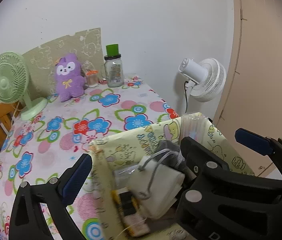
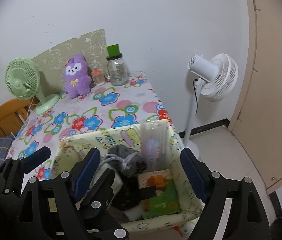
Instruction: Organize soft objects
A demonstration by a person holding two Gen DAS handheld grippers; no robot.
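Observation:
A yellow cartoon-print fabric box (image 1: 132, 138) (image 2: 189, 198) stands at the near right corner of the flowered table. Inside lie a white pouch (image 1: 161, 182) with a grey drawstring, a dark grey fuzzy item (image 2: 128, 160), a clear plastic pack (image 2: 153, 140) and a green and orange card box (image 2: 161, 194). My left gripper (image 1: 165, 160) is open over the box, its pads off the pouch. My right gripper (image 2: 141, 174) is open too, with its left finger (image 1: 199, 160) between the left gripper's fingers. A purple plush toy (image 1: 68, 78) (image 2: 76, 76) sits upright at the table's back.
A green desk fan (image 1: 8, 78) stands at the back left of the table. A glass jar with a green cap (image 1: 113, 70) and a small orange-lidded jar (image 1: 91, 78) stand beside the plush. A white pedestal fan (image 2: 213, 78) is on the floor to the right, and a wooden chair (image 2: 6, 116) to the left.

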